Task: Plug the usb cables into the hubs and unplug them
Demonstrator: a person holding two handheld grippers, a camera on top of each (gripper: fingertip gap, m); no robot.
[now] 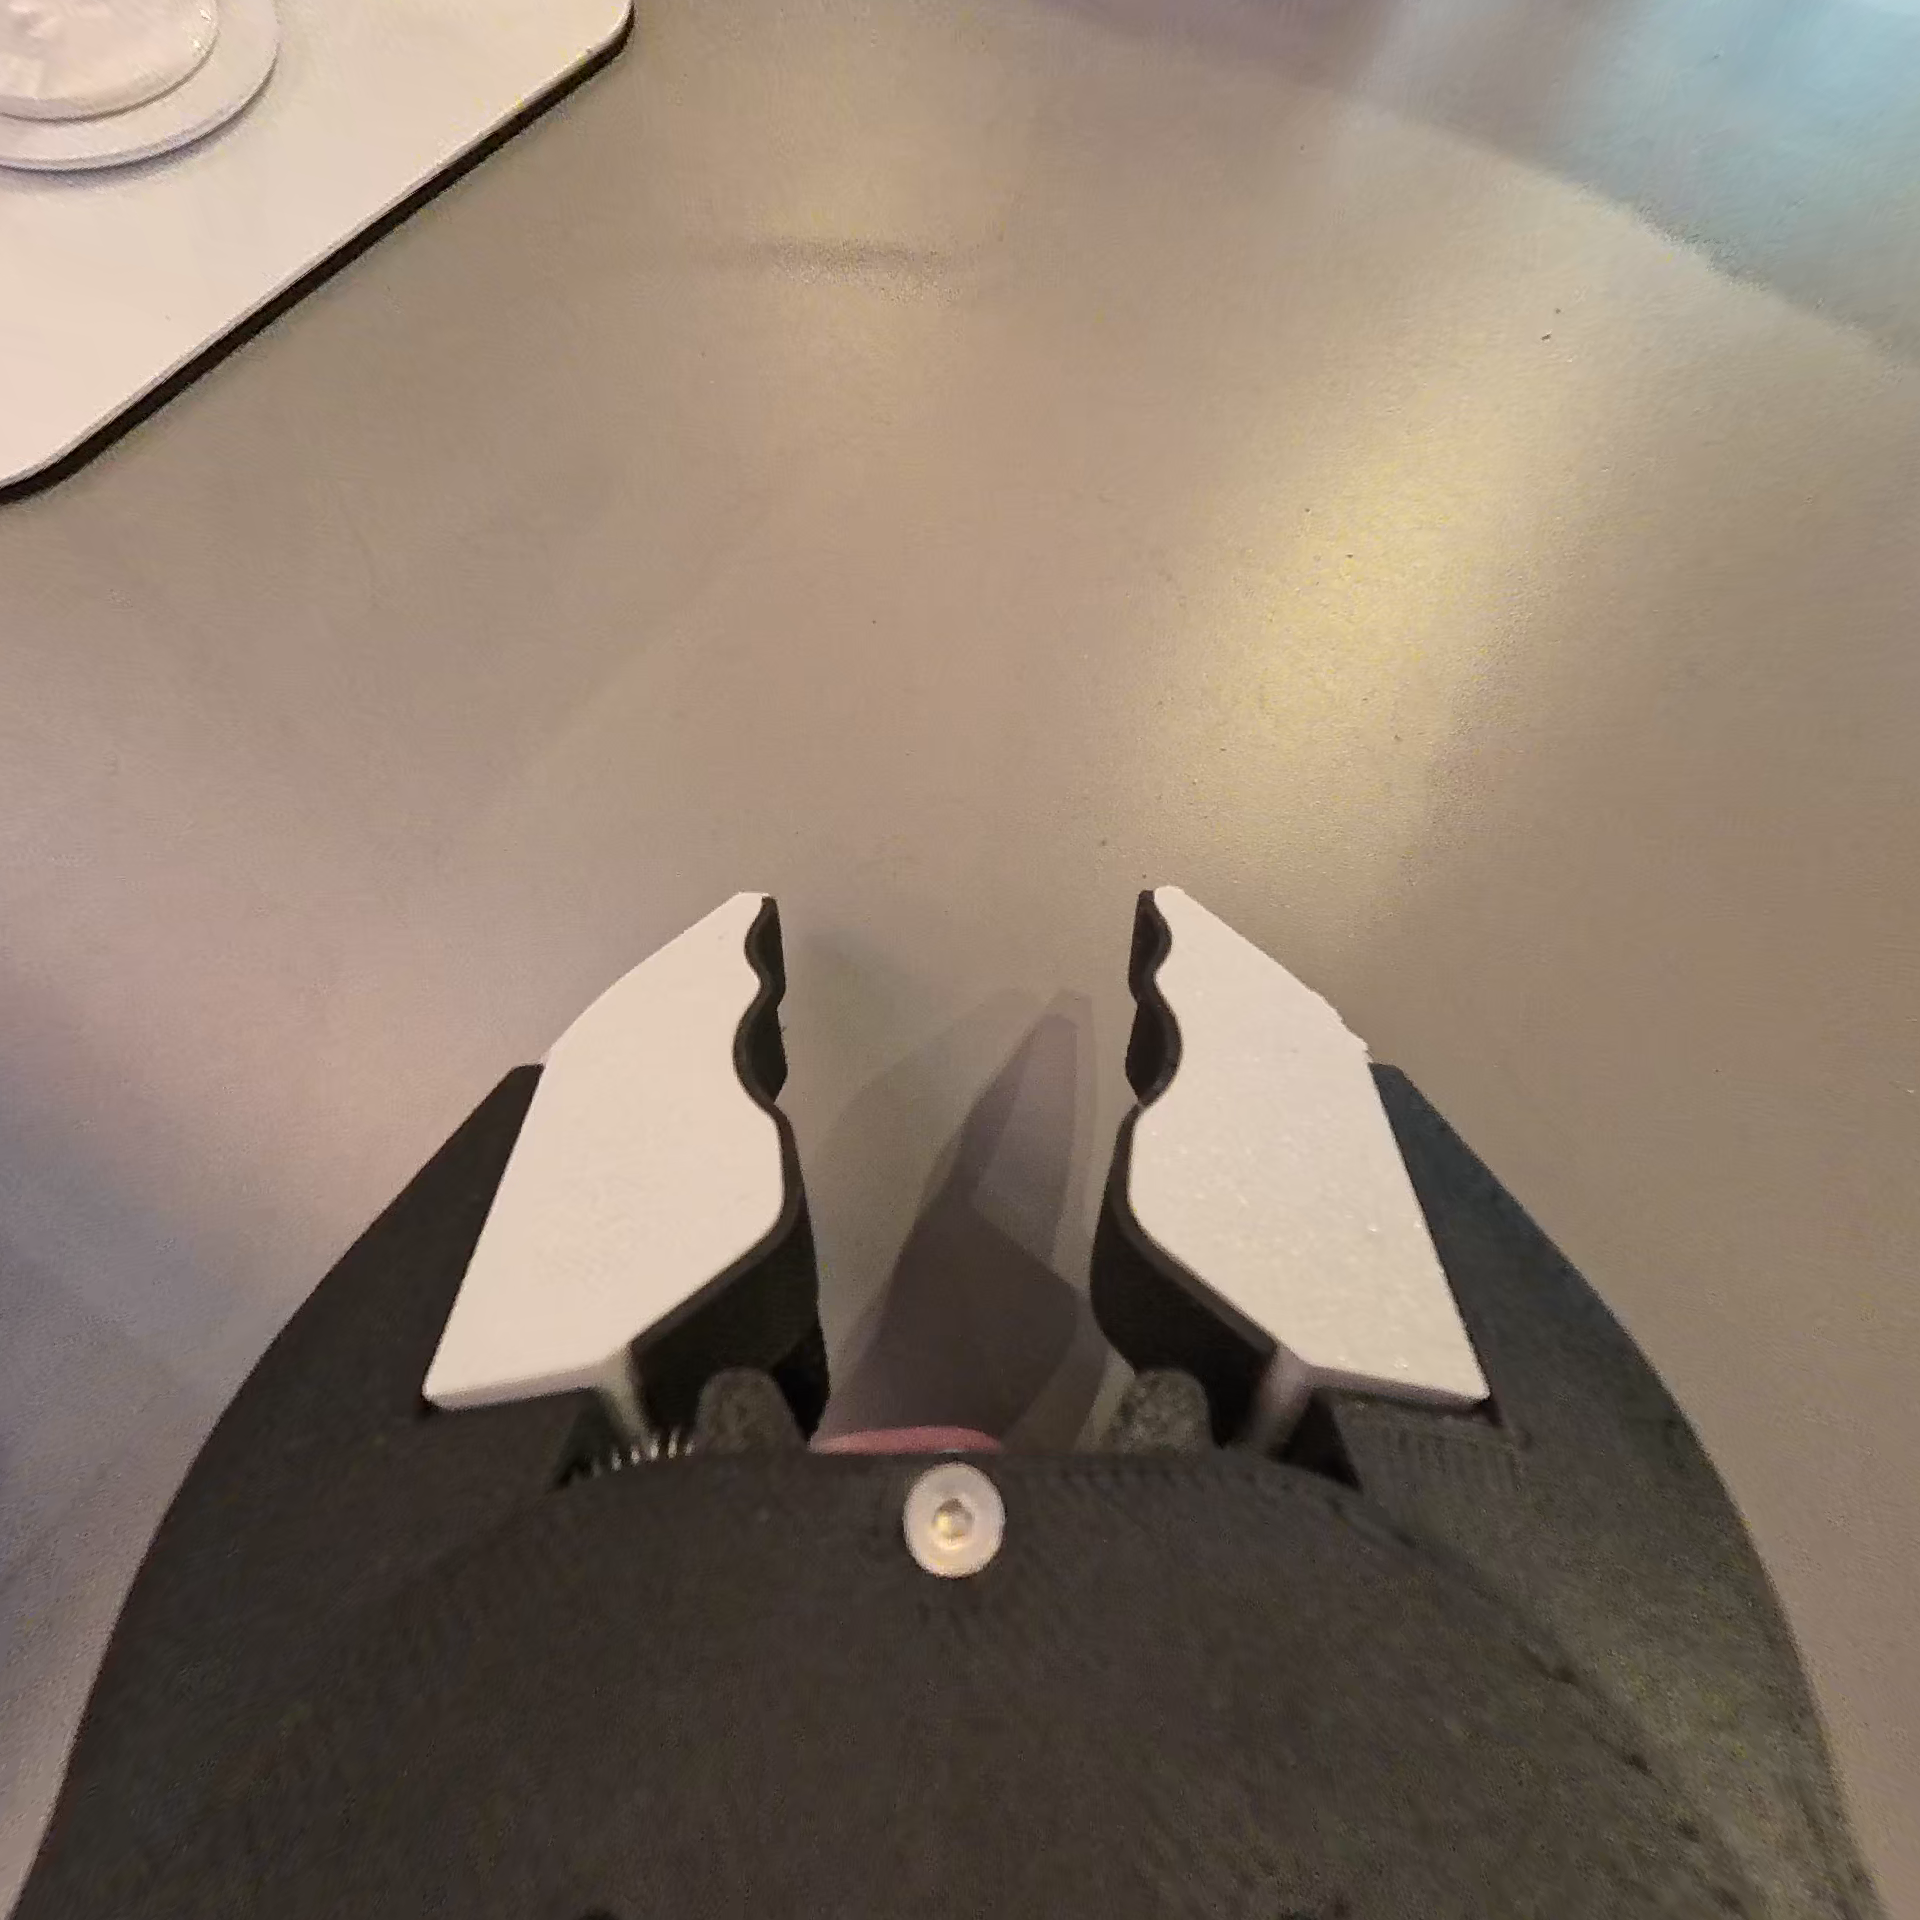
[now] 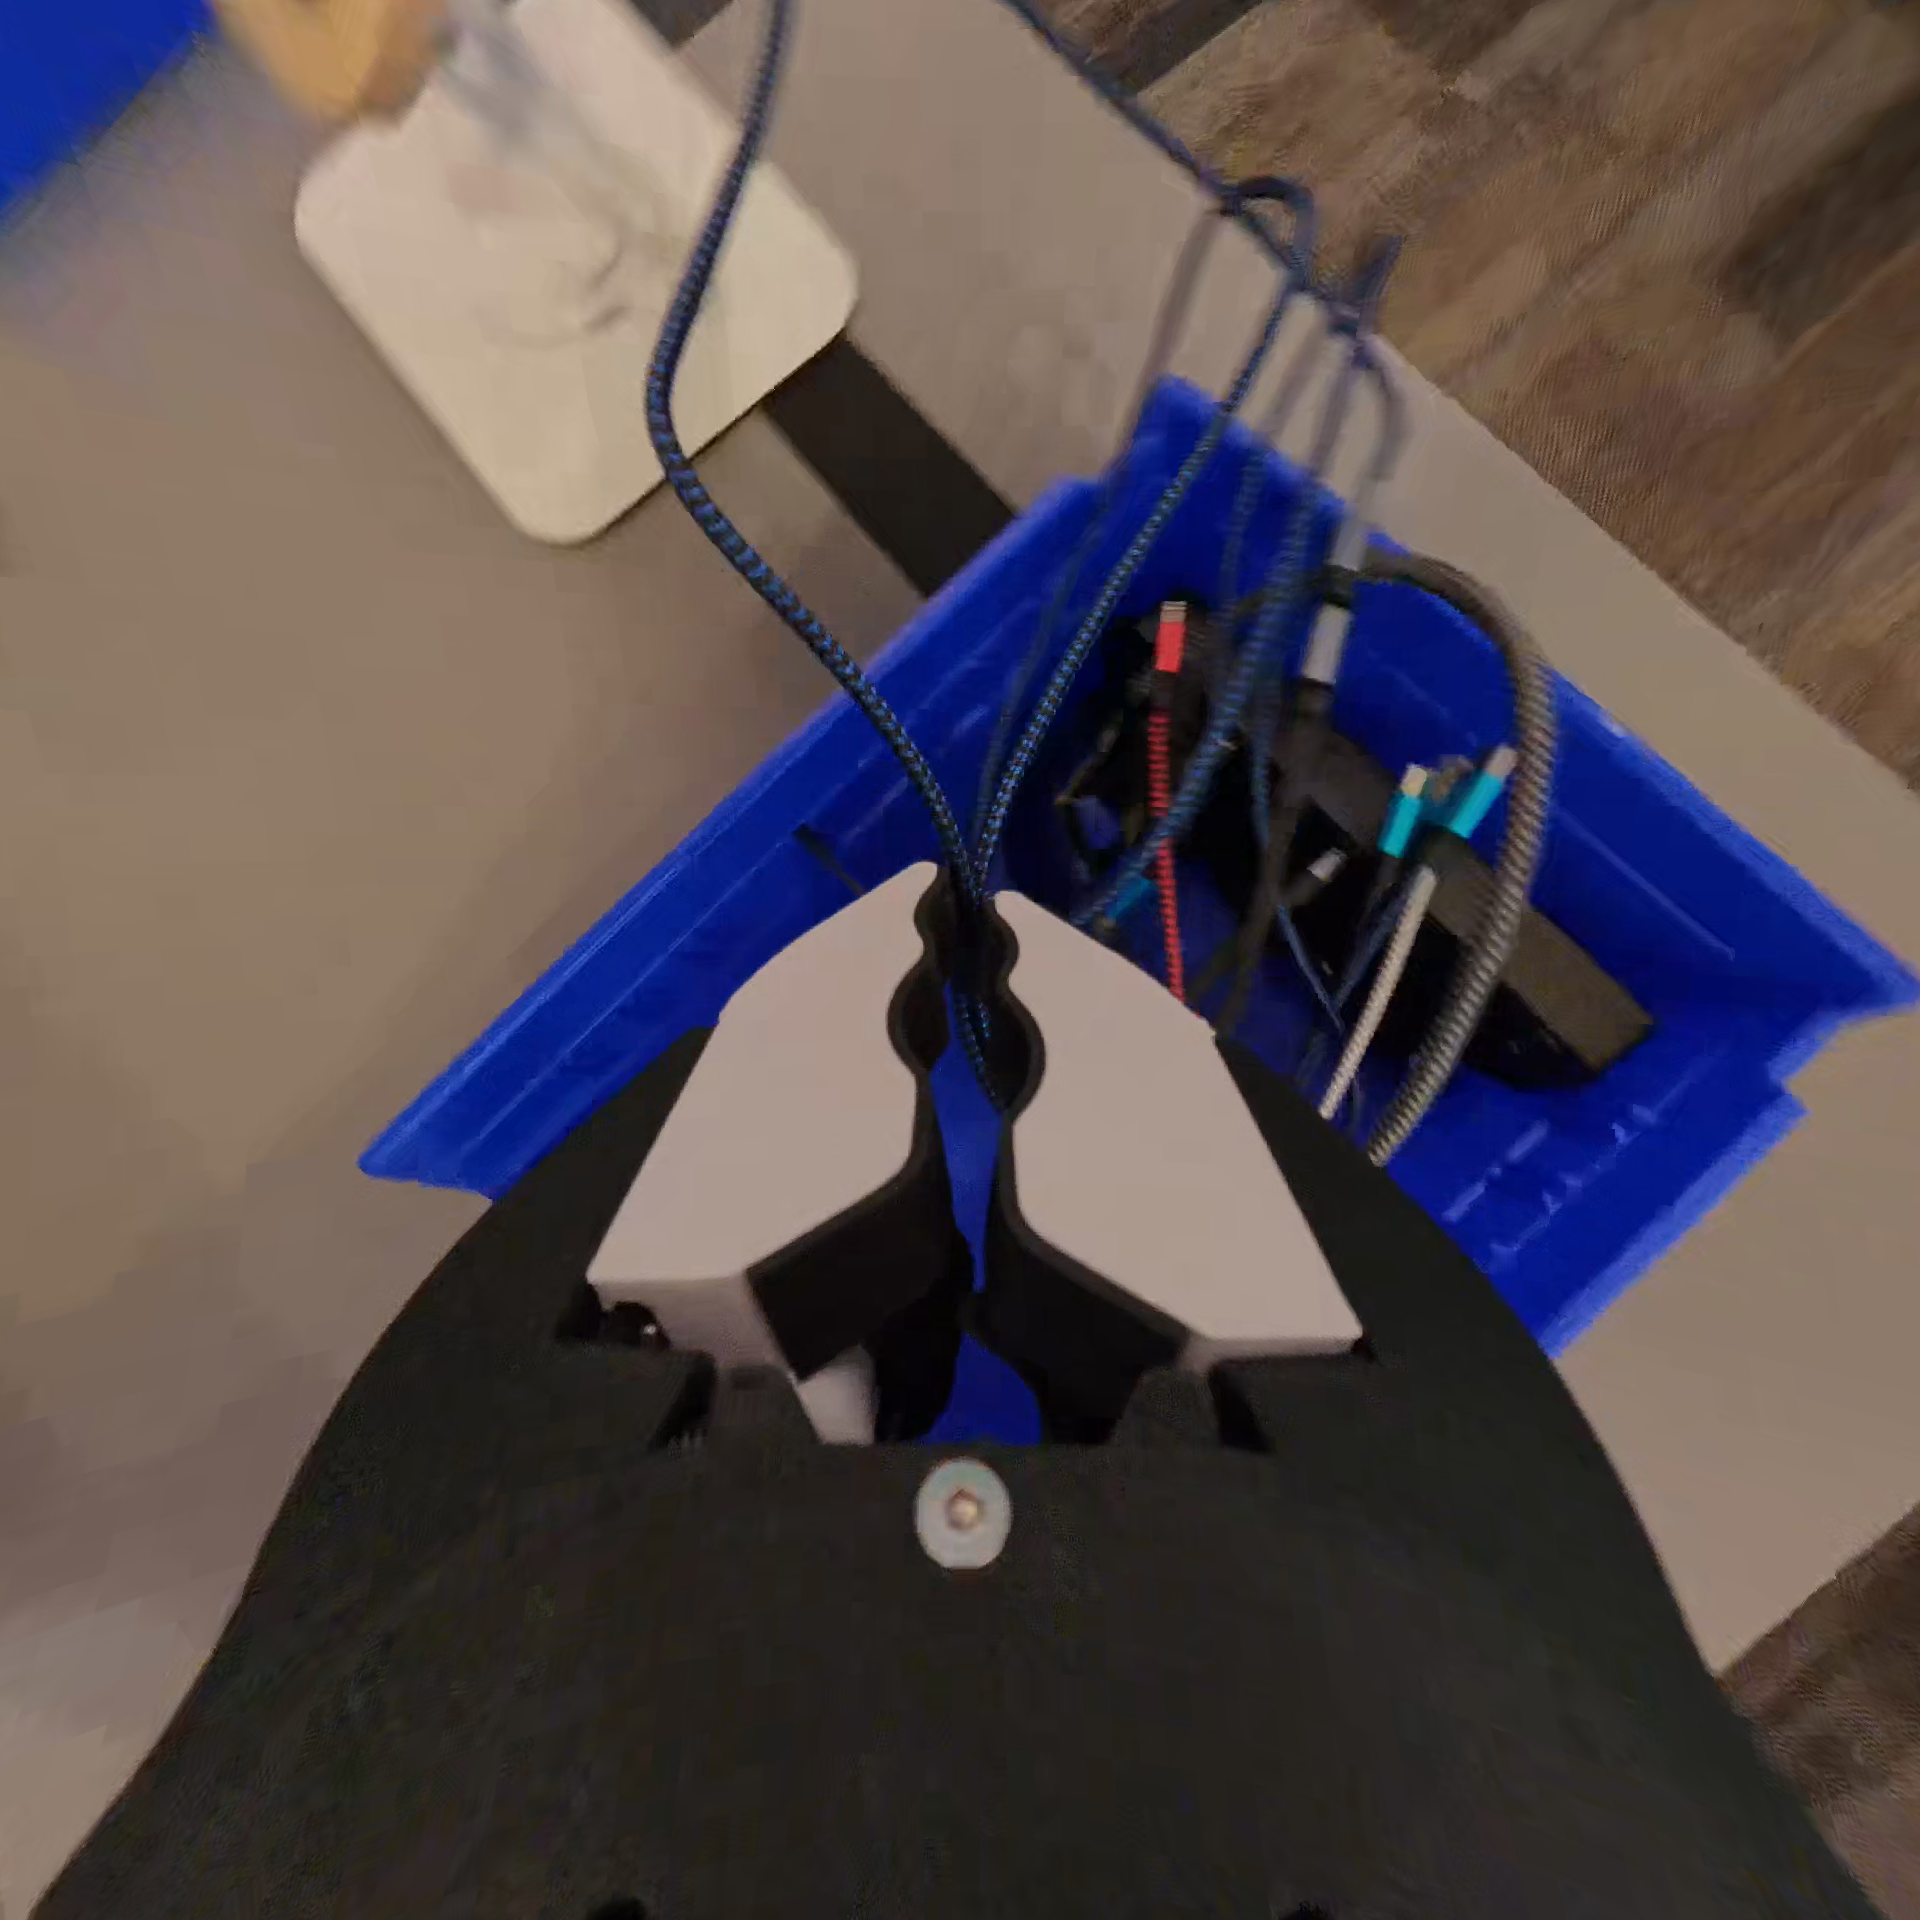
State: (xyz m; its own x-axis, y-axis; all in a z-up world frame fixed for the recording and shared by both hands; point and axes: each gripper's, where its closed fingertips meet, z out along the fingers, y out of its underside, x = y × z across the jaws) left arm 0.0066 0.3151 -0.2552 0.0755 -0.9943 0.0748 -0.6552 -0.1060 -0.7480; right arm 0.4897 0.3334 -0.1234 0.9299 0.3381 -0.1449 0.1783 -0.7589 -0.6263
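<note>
In the right wrist view my right gripper (image 2: 971, 904) is shut on a blue-and-black braided cable (image 2: 717, 312), pinched as a doubled strand between the pads. It hangs above a blue bin (image 2: 665, 935). The cable runs up and out of the top of the view. The bin holds a black hub (image 2: 1496, 904) with teal plugs (image 2: 1455, 800) in it, a red cable (image 2: 1169, 790) and a grey braided cable (image 2: 1532, 769). In the left wrist view my left gripper (image 1: 961, 914) is open and empty over the bare grey table (image 1: 935, 571).
A white pad (image 2: 582, 291) with a clear object on it lies on the table beyond the bin; it also shows at the top left of the left wrist view (image 1: 260, 249). The table's right edge (image 2: 1621, 540) borders a wooden floor. The gap from one gripper's tips to the other's is roughly 50 cm.
</note>
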